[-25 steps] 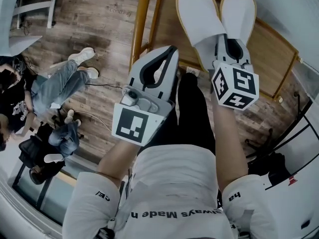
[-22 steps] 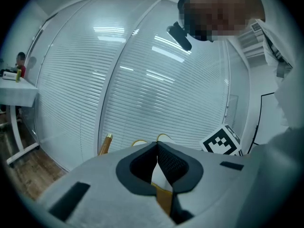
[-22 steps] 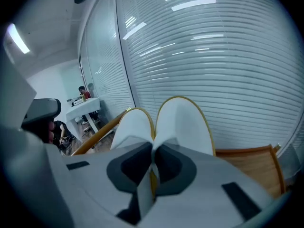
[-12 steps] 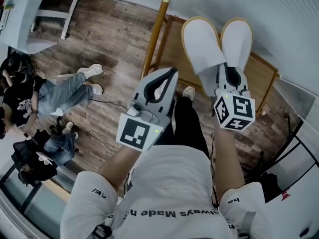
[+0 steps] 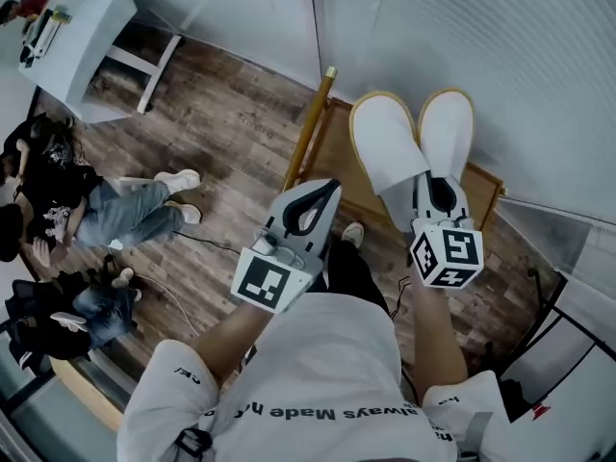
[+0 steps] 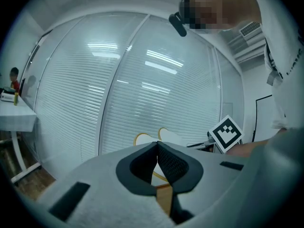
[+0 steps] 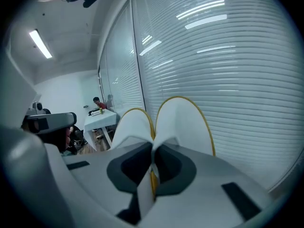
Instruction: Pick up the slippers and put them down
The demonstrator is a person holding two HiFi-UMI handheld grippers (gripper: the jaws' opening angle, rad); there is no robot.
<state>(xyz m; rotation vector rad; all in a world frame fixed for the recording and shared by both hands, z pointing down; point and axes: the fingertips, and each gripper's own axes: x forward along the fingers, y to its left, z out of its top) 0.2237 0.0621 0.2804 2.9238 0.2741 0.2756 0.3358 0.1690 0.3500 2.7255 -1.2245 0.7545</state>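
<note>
Two white slippers (image 5: pixel 409 142), upper right, sit clamped in the right gripper (image 5: pixel 430 189); the left gripper (image 5: pixel 322 192), centre frame, is closed on nothing.

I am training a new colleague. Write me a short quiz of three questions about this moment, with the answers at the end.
1. True or false: the left claw stands wide open.
2. Which claw grips the white slippers? A) the left claw B) the right claw C) both claws
3. How many slippers are pinched in that claw?

Key:
1. False. Its jaws are together, with nothing between them.
2. B.
3. Two, pressed side by side with their toes pointing away from the claw.
</note>
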